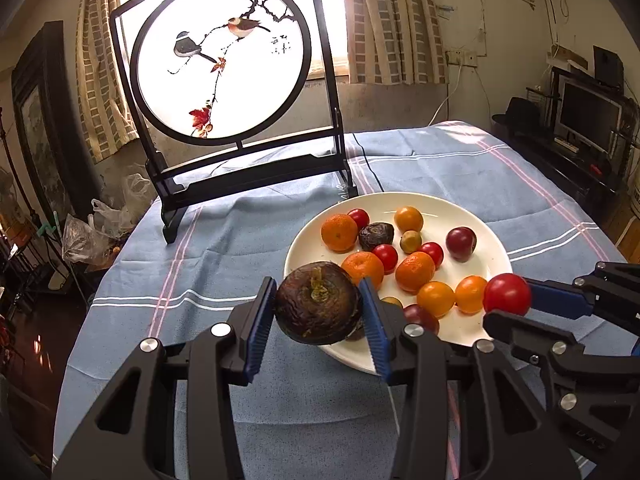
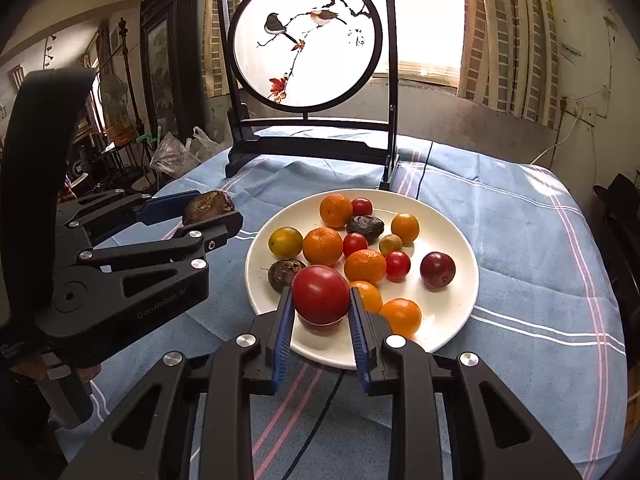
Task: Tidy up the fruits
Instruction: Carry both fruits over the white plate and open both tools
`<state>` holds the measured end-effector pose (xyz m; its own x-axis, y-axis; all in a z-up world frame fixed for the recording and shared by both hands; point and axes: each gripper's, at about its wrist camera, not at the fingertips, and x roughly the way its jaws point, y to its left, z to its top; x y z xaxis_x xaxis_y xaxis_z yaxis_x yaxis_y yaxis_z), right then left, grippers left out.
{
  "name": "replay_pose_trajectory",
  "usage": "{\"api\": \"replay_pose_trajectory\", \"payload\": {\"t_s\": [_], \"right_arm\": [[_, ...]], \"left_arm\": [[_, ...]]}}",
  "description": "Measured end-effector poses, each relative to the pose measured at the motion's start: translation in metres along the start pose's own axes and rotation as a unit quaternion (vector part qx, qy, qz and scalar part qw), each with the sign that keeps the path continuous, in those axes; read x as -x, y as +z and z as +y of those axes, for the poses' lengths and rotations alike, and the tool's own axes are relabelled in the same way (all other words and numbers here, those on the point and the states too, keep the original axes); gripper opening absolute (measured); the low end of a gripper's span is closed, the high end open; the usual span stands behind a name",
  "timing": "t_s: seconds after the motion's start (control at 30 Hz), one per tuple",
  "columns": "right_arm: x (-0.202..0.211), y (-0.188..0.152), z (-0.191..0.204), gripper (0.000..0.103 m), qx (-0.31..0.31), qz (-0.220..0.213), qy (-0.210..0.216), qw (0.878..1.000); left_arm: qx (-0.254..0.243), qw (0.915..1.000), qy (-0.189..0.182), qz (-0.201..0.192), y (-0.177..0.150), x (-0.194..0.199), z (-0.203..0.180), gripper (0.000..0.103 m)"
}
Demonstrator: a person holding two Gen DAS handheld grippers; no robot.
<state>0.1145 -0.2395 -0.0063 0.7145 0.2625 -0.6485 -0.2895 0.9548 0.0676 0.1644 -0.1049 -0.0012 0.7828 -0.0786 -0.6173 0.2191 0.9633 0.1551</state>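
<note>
Left wrist view: left claw (image 1: 318,308) clenched on a dark brown water chestnut (image 1: 318,308), held above the white plate's (image 1: 472,332) near-left rim.
Right wrist view: right claw (image 2: 320,300) clenched on a red tomato (image 2: 320,294), raised over the plate's near edge, above the blue-clothed desk (image 2: 520,280).

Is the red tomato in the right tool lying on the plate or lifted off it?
Lifted: the red tomato sits clamped between the right tool, above the white plate.

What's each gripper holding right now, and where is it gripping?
Left gripper clamps a dark brown wrinkled fruit across its sides. Right gripper pinches a red tomato by its sides.
</note>
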Motion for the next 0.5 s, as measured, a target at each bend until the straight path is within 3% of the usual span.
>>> {"api": "replay_pose_trajectory", "payload": {"t_s": [0.5], "right_arm": [[-0.032,0.022,-0.023,0.028,-0.006,0.009,-0.021,1.0]], "left_arm": [[-0.012,0.9997,0.004,0.021,0.014,-0.048,-0.006,0.042]]}}
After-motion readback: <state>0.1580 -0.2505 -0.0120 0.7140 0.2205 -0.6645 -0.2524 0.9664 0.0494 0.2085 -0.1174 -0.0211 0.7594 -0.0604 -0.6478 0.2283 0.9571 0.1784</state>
